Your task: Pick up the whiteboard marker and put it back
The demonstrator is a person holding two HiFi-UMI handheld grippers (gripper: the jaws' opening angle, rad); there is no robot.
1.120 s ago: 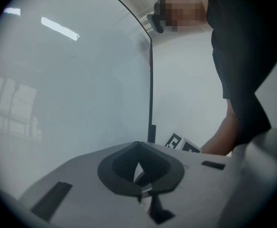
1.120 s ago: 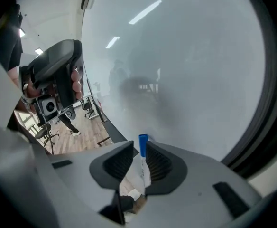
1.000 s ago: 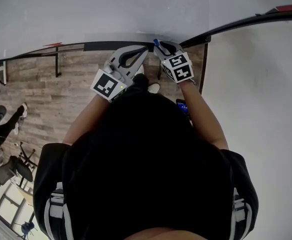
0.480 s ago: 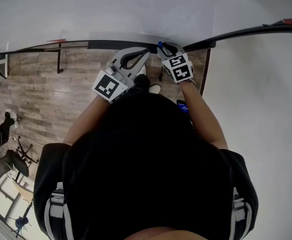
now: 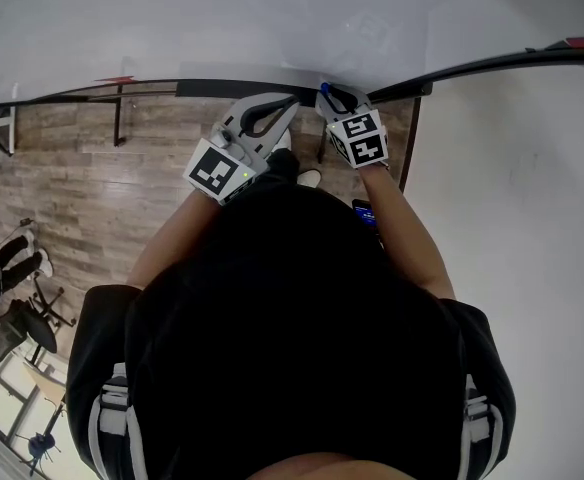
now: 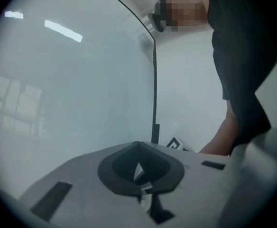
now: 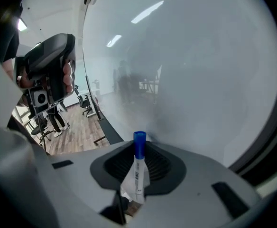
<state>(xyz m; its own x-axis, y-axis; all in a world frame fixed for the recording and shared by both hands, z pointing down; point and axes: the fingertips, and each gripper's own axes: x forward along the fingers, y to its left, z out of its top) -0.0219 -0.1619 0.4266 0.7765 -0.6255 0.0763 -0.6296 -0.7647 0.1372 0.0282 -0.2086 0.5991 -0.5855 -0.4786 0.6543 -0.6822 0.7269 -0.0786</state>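
The right gripper [image 7: 139,150], whose jaws have just been closing, clamps the whiteboard marker [image 7: 138,171]. The marker lies along the jaws, and its blue cap pokes past their tips, close to the whiteboard [image 7: 195,70]. Held lengthwise like this, it may slide out or twist if the grip is light, then drop to the floor [image 5: 92,188]. The cap could also knock the board. The left gripper [image 6: 137,146] is closed and empty.
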